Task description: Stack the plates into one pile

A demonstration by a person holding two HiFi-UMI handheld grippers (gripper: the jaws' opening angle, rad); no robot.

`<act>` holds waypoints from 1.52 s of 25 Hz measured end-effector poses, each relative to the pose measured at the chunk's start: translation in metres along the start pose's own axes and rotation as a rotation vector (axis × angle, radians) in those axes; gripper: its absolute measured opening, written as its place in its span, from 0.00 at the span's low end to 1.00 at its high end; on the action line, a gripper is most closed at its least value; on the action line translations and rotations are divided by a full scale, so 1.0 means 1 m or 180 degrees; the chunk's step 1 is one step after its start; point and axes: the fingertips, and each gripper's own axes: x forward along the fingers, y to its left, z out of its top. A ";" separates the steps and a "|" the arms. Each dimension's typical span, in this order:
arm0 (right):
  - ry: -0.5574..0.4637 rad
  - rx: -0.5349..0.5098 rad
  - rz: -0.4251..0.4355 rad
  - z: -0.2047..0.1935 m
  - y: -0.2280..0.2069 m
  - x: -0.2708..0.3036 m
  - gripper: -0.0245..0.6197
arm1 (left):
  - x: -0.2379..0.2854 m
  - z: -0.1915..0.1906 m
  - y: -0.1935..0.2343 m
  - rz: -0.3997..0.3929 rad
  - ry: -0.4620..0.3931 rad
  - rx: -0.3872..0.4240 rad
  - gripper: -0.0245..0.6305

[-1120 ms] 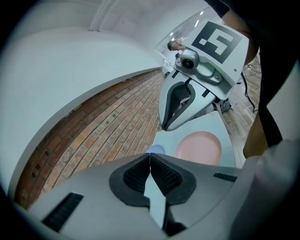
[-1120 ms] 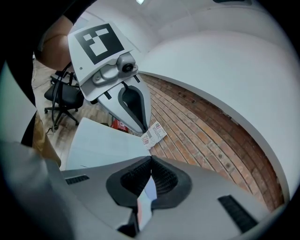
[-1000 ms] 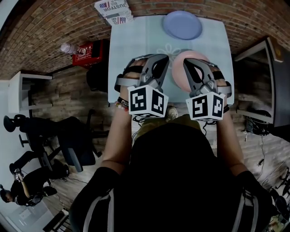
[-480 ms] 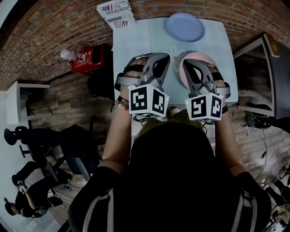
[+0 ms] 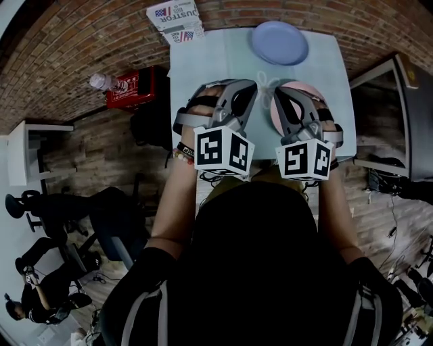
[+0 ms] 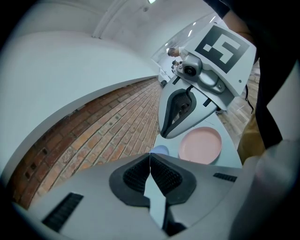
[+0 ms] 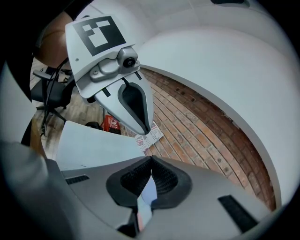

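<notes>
A blue plate (image 5: 279, 42) lies at the far end of the pale table (image 5: 210, 61). Nearer to me is a pink plate (image 5: 279, 115), partly covered by my right gripper (image 5: 291, 92). My left gripper (image 5: 233, 84) hovers beside it over the table's middle. Both are shut with nothing between the pads. In the left gripper view the shut left gripper (image 6: 150, 157) points toward the pink plate (image 6: 200, 145) and a sliver of the blue plate (image 6: 161, 150). The right gripper view shows the shut right gripper (image 7: 151, 160) over the table (image 7: 93, 145).
A printed cardboard box (image 5: 174, 17) sits at the table's far left corner. A red crate (image 5: 135, 84) and a bottle (image 5: 108, 82) stand on the floor to the left, black chairs (image 5: 101, 216) nearer. A dark cabinet (image 5: 406, 115) flanks the right. A brick wall lies beyond.
Both grippers have shifted slightly farther over the table toward the plates, side by side. Their jaws have stayed shut.
</notes>
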 end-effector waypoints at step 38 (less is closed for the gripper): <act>0.0088 -0.0839 0.1247 -0.235 -0.043 0.141 0.13 | 0.157 0.023 -0.024 0.0240 0.1009 -0.0750 0.07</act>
